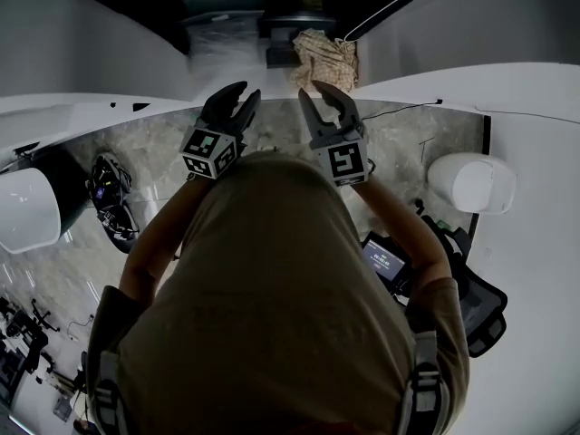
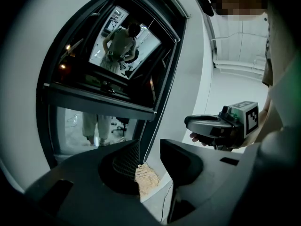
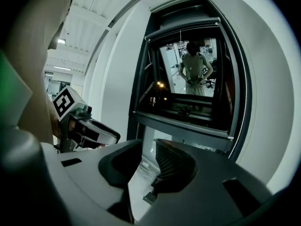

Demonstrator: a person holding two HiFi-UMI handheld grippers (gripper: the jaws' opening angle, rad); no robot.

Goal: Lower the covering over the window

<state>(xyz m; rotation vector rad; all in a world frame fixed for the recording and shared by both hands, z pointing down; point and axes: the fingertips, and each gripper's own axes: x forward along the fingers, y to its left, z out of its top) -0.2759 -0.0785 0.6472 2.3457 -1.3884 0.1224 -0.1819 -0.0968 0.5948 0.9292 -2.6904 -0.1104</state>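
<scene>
Left gripper (image 1: 248, 91) and right gripper (image 1: 311, 89) are hovering side by side facing the window (image 3: 188, 140), both jaws standing apart and gripping nothing; covering (image 2: 101, 99) is hanging partway down, leaving the lower glass uncovered

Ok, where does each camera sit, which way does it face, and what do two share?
Head view: on the head, looking down at the floor; shows shirt, arms, left claw, right claw.
Left gripper view: on the left claw, facing the window; shows its open jaws and the right claw.
Right gripper view: on the right claw, facing the window; shows its open jaws and the left claw.
Shared: both gripper views see the window; head and left see the cloth.
</scene>
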